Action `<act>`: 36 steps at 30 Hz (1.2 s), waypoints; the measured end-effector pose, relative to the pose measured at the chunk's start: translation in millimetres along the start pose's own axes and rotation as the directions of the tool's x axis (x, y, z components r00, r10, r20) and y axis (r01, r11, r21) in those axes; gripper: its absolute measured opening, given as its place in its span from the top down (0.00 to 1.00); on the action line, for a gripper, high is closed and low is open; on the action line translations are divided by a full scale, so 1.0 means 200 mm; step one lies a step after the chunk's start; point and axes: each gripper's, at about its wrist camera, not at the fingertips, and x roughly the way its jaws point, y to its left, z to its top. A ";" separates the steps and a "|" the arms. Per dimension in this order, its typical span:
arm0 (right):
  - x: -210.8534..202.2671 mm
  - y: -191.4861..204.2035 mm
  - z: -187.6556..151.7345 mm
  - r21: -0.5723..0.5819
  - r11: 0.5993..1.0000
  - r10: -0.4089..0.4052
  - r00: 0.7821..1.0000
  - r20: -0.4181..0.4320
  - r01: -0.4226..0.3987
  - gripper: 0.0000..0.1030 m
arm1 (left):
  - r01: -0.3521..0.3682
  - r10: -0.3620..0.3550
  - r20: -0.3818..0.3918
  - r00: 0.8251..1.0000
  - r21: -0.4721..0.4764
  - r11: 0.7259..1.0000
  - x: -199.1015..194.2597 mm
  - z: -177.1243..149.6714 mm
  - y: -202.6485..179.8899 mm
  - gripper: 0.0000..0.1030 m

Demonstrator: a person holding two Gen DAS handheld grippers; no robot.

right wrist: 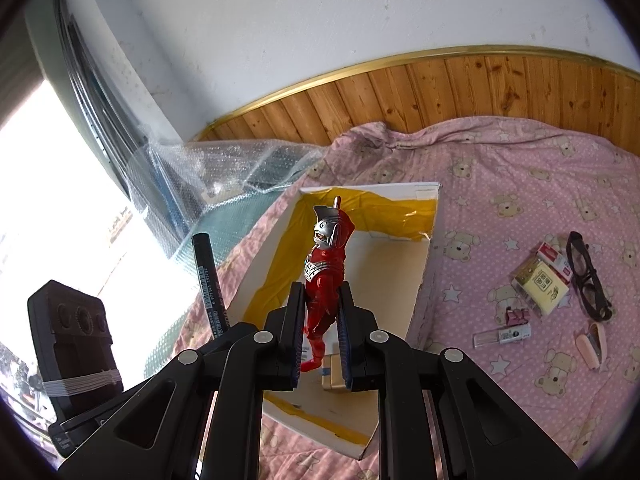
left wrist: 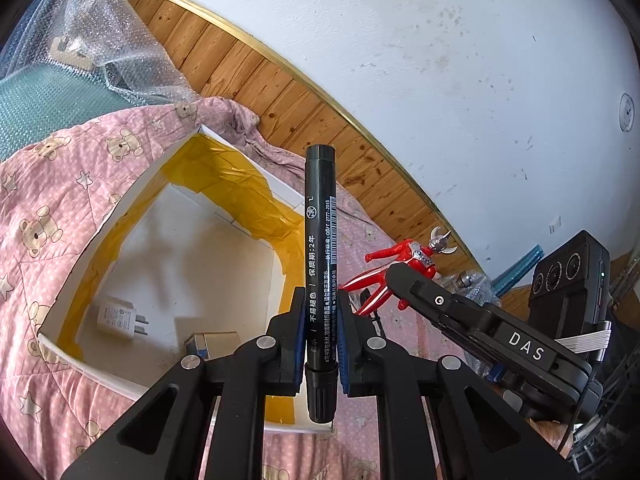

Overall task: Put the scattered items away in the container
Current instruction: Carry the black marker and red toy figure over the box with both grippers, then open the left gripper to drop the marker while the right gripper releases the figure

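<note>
I have both grippers hanging over the white box, the open container with yellow tape along its inner walls that sits on the pink bear-print quilt. My left gripper has its fingers closed tight on a black marker, which stands upright between the pads, gripped low on the barrel with most of its length above them. My right gripper is closed around the waist and legs of a red and silver toy figure, upright, with its head well above the fingertips. Inside the box I can see a white charger plug and a small boxed item on the floor. Outside the box, off to its right on the quilt, the black glasses, a yellow packet, a small clear vial, a pink clip and a pink case are not yet gathered. The risk I see is crowding: the two grippers are close together over the box, so tilting either one could knock them together. The figure is held by narrow legs and could twist or fall outside the near wall if I let go too early; the marker could bounce or roll off the rim.
</note>
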 end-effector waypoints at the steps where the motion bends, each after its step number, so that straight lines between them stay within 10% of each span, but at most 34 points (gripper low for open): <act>1: 0.01 0.00 0.00 -0.001 1.000 0.002 1.000 -0.003 -0.002 0.85 | -0.003 0.003 -0.001 1.000 -0.003 1.000 0.00 0.00 0.01 0.87; 25: 0.28 -0.04 0.04 0.008 1.000 0.025 0.998 -0.065 -0.024 0.84 | -0.104 0.102 -0.039 0.994 -0.073 0.992 0.16 0.11 0.20 0.87; 29: 0.33 -0.09 0.05 0.034 0.999 0.015 0.998 -0.056 -0.013 0.60 | -0.100 0.092 -0.078 0.993 -0.102 0.990 0.25 0.14 0.24 0.49; 36: 0.34 -0.17 0.01 0.071 0.997 0.011 0.998 -0.068 -0.006 0.59 | -0.146 0.134 -0.081 0.988 -0.153 0.977 0.26 0.13 0.35 0.48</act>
